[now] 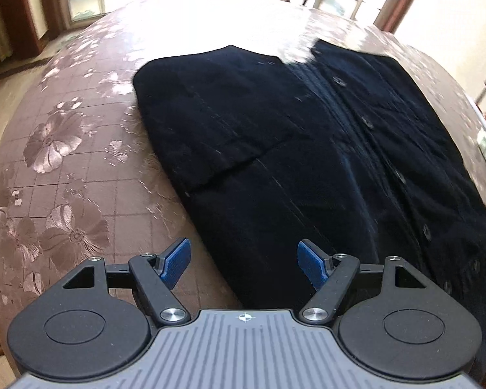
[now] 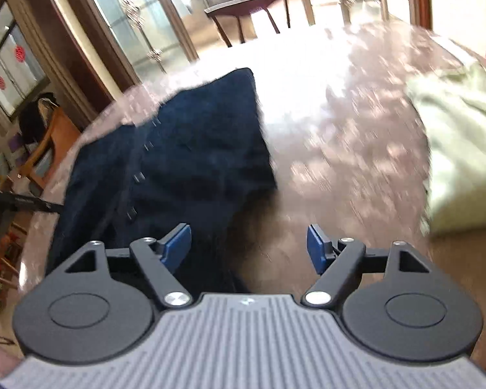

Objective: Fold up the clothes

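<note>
A dark navy cardigan (image 1: 307,149) lies spread on a round table (image 1: 64,168) covered with a brown flowered cloth. The left wrist view looks almost straight down on it and shows the whole garment: a line of buttons (image 1: 369,123) running down the front and one sleeve folded in across the body. The left gripper (image 1: 244,264) hovers over the near hem with its blue pads spread wide and nothing between them.

The right wrist view is blurred and catches only the cardigan's right part (image 2: 184,149), but it shows what the other barely does: a pale green garment (image 2: 463,149) lying well apart on the table's right side, and a dark wooden side table (image 2: 249,3) beyond. The right gripper (image 2: 249,246) also stands wide apart and empty, above the cardigan's edge and bare tablecloth.
</note>
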`<state>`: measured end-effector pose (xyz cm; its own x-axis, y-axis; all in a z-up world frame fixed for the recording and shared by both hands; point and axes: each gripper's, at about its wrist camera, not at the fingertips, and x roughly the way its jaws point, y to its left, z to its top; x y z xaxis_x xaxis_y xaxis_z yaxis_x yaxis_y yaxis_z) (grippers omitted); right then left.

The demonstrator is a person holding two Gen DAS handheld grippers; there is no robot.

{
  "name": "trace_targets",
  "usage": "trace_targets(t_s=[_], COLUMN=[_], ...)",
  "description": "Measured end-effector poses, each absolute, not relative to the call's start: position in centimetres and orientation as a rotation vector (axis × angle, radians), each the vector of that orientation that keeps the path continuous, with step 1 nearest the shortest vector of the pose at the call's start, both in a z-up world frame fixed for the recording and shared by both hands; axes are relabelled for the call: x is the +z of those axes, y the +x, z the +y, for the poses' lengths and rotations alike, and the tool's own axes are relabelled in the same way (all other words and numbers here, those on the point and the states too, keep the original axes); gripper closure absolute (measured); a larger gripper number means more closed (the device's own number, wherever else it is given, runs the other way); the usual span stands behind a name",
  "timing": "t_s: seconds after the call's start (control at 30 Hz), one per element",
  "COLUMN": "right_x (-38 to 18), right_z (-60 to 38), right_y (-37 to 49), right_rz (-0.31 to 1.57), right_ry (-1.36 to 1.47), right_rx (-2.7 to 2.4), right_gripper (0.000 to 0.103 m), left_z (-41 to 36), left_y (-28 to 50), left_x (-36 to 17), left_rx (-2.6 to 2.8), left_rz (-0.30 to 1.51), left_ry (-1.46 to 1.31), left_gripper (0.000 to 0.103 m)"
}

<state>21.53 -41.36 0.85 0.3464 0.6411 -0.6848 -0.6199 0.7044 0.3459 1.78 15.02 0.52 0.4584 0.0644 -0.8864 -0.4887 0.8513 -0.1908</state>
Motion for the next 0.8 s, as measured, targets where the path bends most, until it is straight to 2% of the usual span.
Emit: trace_targets(t_s=[0.23, 0.4, 0.63, 0.8], right_x=[2.0, 2.2, 2.1, 1.6], right_z=[-36.5, -34.2, -34.3, -34.2], right_y=[23.3, 23.2, 24.3, 25.2], right_rz=[0.875, 0.878, 0.877, 0.886], right_ry=[0.074, 0.066, 0.113, 0.123], right_rx=[0.926, 0.982, 0.985, 0.984], right_gripper=[0.027, 0.027, 0.027, 0.027], left_z=[18.8, 21.1, 22.9, 22.2], left_y=[2.0, 2.9, 6.5, 9.3], left_x=[-1.4, -1.9, -2.6, -2.8], left_rx=[0.422, 0.483, 0.439, 0.458], left_rz=[0.970, 0.900, 0.840, 0.830], left_ry=[-0.690, -0.720, -0.725, -0.651], left_gripper=[0.026, 0.023, 0.001, 0.000])
